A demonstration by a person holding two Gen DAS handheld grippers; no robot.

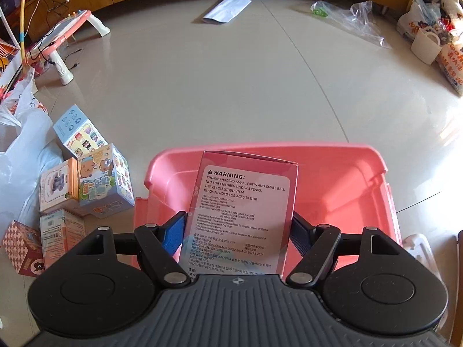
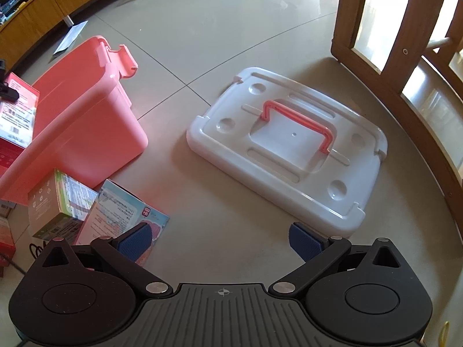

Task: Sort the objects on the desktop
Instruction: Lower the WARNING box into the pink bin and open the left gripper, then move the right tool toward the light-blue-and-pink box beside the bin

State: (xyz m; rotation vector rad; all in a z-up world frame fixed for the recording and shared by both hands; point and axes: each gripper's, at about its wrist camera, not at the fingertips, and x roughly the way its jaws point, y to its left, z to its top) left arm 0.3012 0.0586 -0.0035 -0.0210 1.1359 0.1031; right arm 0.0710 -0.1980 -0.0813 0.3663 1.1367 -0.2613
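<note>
My left gripper [image 1: 237,231] is clamped on a red box [image 1: 241,211], one blue pad on each side, and I think I hold it by its sides so it can drop straight down into the pink bin [image 1: 361,185]. The box hangs over the open bin, with its warning label facing me, and it does not touch the bottom yet, as far as I can tell. My right gripper [image 2: 224,241] has its jaws wide with nothing between them, and it hovers over the bare floor [image 2: 231,231], maybe waiting for the next box. Just by its left pad lies a blue box [image 2: 127,214] flat on the floor, and a green box [image 2: 58,202] sits next to it, close to the bin's wall. More small boxes [image 1: 95,179] are piled left of the bin. The white lid [image 2: 289,144] with its pink handle [image 2: 301,121] lies off to the side, well clear. Farther off are a chair [image 2: 376,29], a clear bag [image 1: 347,17] and a paper [image 1: 228,8], none in my way
</note>
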